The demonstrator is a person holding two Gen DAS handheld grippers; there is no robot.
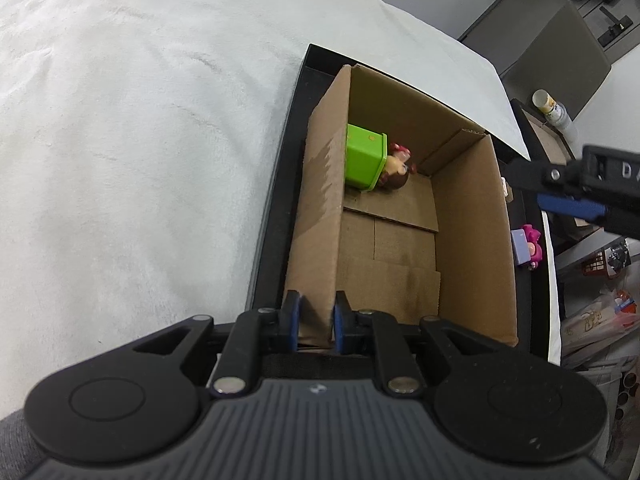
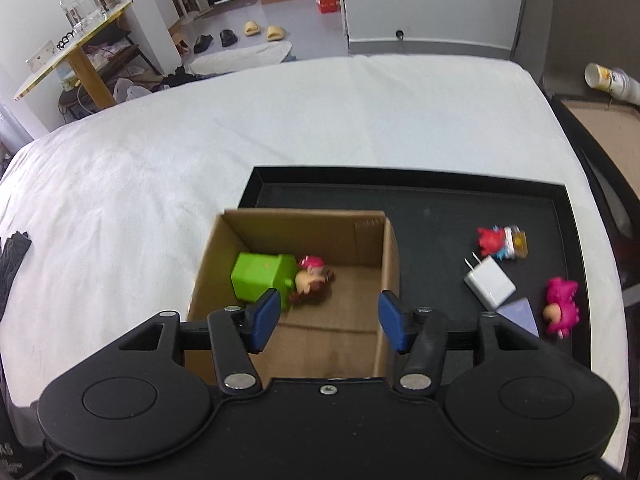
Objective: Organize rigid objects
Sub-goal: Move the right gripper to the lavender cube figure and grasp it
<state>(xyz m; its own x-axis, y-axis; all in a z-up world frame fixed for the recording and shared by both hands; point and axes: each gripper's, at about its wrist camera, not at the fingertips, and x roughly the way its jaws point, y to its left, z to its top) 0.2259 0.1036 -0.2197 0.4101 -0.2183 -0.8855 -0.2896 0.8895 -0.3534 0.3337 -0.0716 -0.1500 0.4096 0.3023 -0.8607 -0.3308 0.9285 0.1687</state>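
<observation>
An open cardboard box (image 2: 384, 264) stands at the left end of a black tray (image 2: 440, 208). Inside it, against the left wall, lies a green cube toy (image 2: 260, 276) with a small brown-haired doll (image 2: 314, 284) attached. My left gripper (image 1: 316, 320) is shut on the box's near left wall. My right gripper (image 2: 330, 318) hangs open above the box's near end with nothing between its pads; it also shows at the right edge of the left wrist view (image 1: 548, 190). A red figure (image 2: 500, 242), a white charger (image 2: 490, 282) and a pink figure (image 2: 562, 310) on a purple block lie on the tray.
The tray rests on a white bed cover (image 2: 200, 140) that spreads wide to the left and beyond. A brown side surface with stacked cups (image 2: 612, 80) is at the right. A yellow table with jars (image 2: 80, 20) and slippers on the floor are far behind.
</observation>
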